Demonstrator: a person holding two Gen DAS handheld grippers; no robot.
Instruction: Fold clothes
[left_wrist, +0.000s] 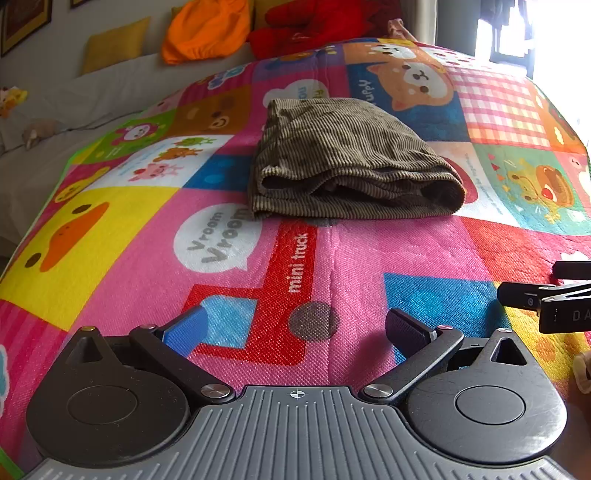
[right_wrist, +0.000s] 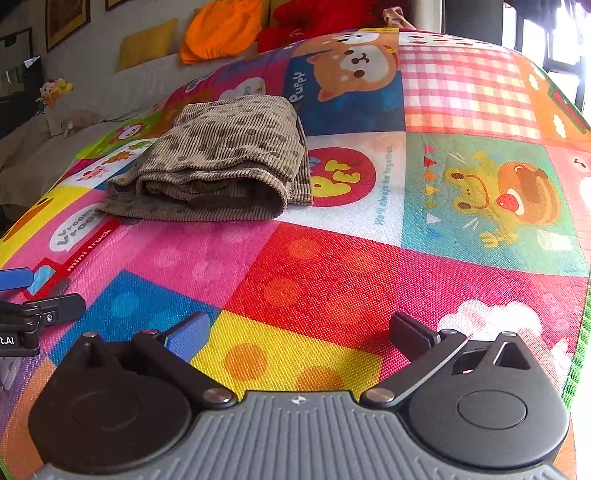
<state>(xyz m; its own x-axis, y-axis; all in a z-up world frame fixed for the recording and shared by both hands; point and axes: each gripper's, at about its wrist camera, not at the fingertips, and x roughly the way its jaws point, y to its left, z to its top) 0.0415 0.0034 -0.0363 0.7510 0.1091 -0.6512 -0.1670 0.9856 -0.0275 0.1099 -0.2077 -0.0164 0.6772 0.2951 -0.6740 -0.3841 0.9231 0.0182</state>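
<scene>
The brown corduroy garment (left_wrist: 347, 162) sits folded into a thick bundle on the cartoon play mat (left_wrist: 110, 229), in the upper middle of the left wrist frame, with the rolled open edge facing the camera. In the right wrist view the same bundle lands in the upper left, overlapping the pink truck panel and sitting just beside the red "Pet" circle (right_wrist: 343, 177).

The left gripper (left_wrist: 295, 328) hangs low over the mat at the bottom of its frame, jaws spread wide with nothing between them, only the red "mini truck" print showing in the gap. The right gripper (right_wrist: 299, 332) looks the same: jaws wide apart and empty, over a yellow and red patch. Both are well apart from the garment.

Each gripper peeks into the other's view, the right one at the right edge of the left wrist frame, the left one at the left edge of the right wrist frame.

Along the top of both frames sit an orange pillow (left_wrist: 207, 29), a red plush toy (left_wrist: 314, 26) and a yellow cushion (left_wrist: 114, 44) against a pale sofa
</scene>
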